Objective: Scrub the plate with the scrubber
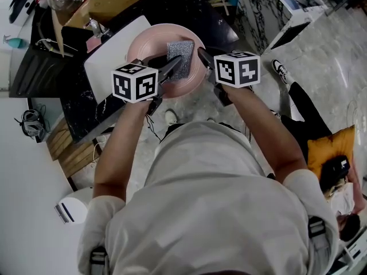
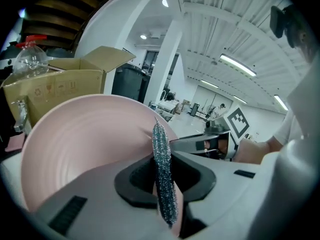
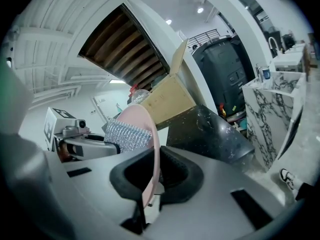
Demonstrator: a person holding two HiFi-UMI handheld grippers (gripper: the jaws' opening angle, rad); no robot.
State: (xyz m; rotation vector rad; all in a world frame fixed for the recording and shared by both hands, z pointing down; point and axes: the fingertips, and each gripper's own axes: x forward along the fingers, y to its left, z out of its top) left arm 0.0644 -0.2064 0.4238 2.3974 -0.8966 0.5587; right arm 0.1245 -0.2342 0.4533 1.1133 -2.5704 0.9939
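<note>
Left tongs (image 2: 162,176) pinch flat silver mesh scrubber (image 1: 180,53), laid on face of round pink plate (image 1: 148,43). Right tongs (image 3: 149,176) clamp plate rim, lifted near black counter (image 1: 77,105). Scrubbing step, I judge; next: rub across face, firm rim grip.

Readable text: none can be made out.
Cardboard box (image 2: 59,86): faint printed symbols are seen, too blurred to be read.

A big open-plan work hall: ceiling strip lights (image 2: 237,65) at upper right, marble-pattern counter (image 3: 274,111) at right, cardboard box (image 2: 65,83) at left.
</note>
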